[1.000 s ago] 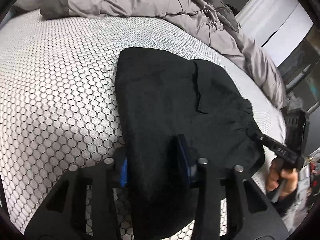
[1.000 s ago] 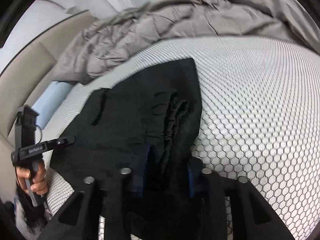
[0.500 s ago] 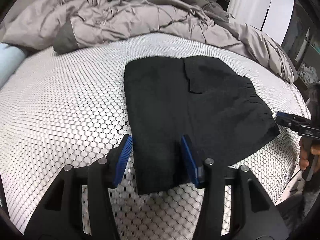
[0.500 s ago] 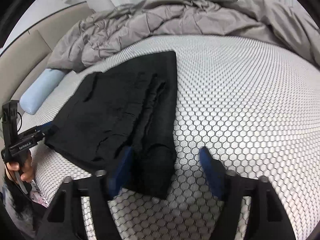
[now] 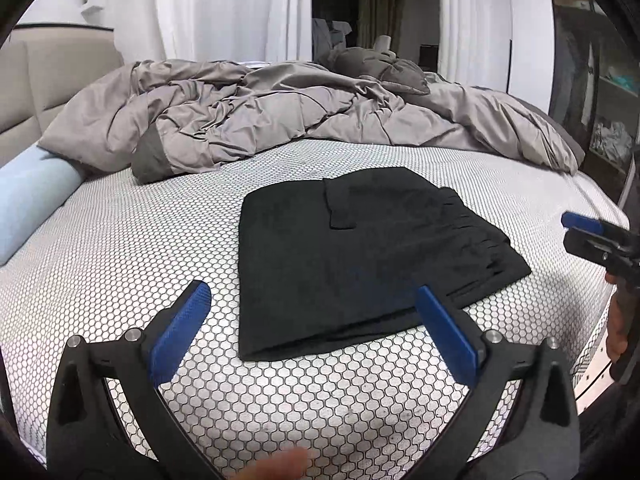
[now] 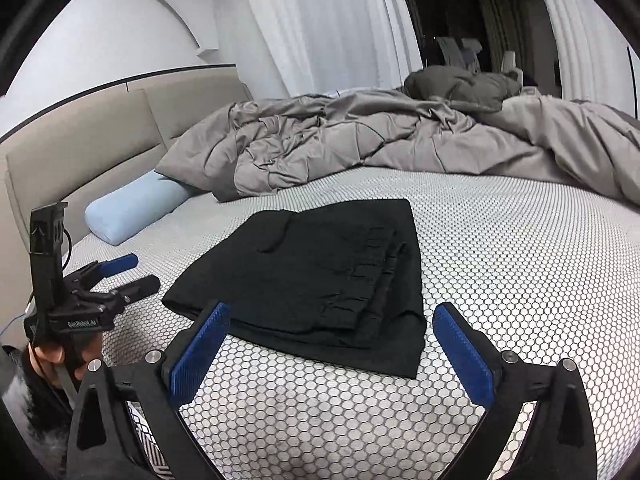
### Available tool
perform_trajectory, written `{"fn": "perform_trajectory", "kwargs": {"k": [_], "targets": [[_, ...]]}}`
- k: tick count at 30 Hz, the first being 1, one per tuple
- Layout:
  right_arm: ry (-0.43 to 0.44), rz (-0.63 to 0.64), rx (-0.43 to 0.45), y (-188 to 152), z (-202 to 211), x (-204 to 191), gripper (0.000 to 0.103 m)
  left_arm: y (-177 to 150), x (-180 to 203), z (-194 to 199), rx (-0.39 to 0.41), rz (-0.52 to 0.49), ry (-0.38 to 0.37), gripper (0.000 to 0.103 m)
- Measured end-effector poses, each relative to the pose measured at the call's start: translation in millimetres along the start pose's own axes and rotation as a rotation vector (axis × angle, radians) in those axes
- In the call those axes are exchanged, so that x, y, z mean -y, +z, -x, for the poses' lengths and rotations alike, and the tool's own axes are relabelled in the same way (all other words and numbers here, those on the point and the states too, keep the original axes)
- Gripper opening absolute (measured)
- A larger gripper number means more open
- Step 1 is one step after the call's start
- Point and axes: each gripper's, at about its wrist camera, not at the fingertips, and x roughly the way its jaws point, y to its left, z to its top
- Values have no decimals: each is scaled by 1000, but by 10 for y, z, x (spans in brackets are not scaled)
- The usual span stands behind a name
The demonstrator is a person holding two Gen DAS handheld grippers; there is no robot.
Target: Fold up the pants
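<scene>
Right gripper (image 5: 576,228): cut off by right edge in left view; only one blue pad and a dark finger show, rest out of frame.
Hand (image 5: 616,332) holding it: partly visible, mostly cropped.
Blurred skin-toned patch (image 5: 280,466) at bottom edge, possibly a finger.
Bolster (image 5: 28,204): left end cut by fisheye rim.
Pants (image 6: 320,280): inner layers hidden under top fold.
Shelf items (image 5: 608,140) at far right: too small to identify.

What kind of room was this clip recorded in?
Most likely a bedroom. Folded black pants lie on a bed with a honeycomb-patterned cover, a rumpled grey duvet behind them, a padded headboard and a light blue bolster pillow at one side.
</scene>
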Motion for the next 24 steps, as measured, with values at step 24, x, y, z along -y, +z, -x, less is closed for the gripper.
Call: {"fn": "perform_trajectory", "kwargs": {"k": [24], "targets": [[-37, 26, 2, -41, -91, -124, 103, -20, 102, -139, 12, -16, -17, 102]]}}
